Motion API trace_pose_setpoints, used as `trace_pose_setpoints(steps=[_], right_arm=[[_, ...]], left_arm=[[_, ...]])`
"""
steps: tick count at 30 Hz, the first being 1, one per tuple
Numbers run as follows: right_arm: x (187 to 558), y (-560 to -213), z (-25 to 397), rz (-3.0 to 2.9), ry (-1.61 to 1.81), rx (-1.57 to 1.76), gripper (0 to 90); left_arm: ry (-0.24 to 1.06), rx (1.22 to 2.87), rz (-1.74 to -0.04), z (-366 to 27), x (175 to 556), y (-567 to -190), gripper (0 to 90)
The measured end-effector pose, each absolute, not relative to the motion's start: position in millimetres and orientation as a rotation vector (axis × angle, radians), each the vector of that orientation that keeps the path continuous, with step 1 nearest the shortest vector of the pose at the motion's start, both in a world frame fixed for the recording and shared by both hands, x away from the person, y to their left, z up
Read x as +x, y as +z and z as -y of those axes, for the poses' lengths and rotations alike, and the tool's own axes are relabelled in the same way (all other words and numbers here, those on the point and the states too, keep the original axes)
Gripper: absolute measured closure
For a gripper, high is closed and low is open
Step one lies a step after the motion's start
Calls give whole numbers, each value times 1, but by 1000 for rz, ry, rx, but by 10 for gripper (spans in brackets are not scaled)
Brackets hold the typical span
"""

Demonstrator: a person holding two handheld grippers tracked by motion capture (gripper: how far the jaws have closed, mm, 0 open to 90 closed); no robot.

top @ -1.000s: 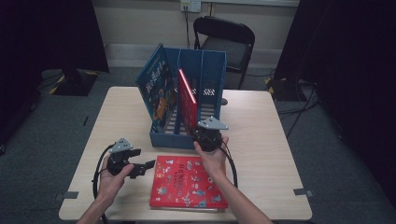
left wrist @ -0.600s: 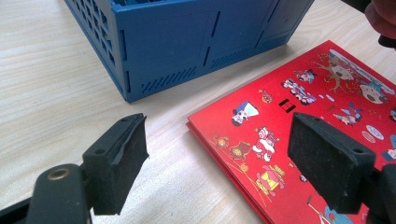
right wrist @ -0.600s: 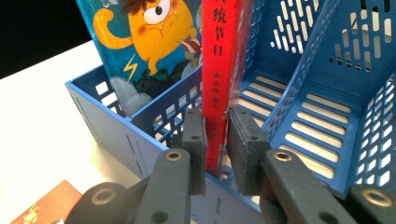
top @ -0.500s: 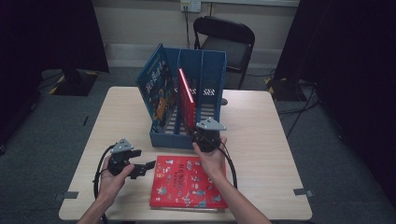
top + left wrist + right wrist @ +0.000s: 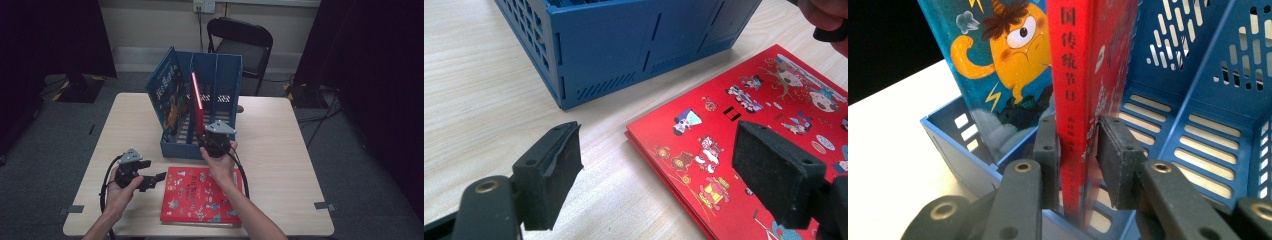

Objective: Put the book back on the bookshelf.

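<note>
Red book [image 5: 1075,75] stands in the blue rack [image 5: 220,82], pinched by the right gripper [image 5: 1078,150], while the left gripper [image 5: 656,175] waits wide open.

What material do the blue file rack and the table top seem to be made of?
The file rack looks like moulded plastic with a matte finish: thin walls, even colour and rows of punched slots. The table top looks like light wood or a wood-look laminate: pale grain lines run across a smooth, flat surface. Which of the two, I cannot tell.
</note>
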State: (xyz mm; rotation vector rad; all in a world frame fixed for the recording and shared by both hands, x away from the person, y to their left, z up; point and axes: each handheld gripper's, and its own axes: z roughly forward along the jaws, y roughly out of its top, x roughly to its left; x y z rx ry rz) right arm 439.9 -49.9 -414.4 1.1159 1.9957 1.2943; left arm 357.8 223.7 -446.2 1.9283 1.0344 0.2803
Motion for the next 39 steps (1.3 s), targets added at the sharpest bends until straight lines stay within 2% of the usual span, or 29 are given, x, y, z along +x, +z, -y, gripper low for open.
trace_pose_setpoints(steps=[25, 39], right_arm=[[482, -408, 16, -1960, 1245, 1214, 706], [499, -408, 11, -1962, 1212, 1213, 704]], left_arm=[[276, 1929, -1029, -222, 357, -446, 195], [272, 1937, -1022, -220, 356, -445, 196]])
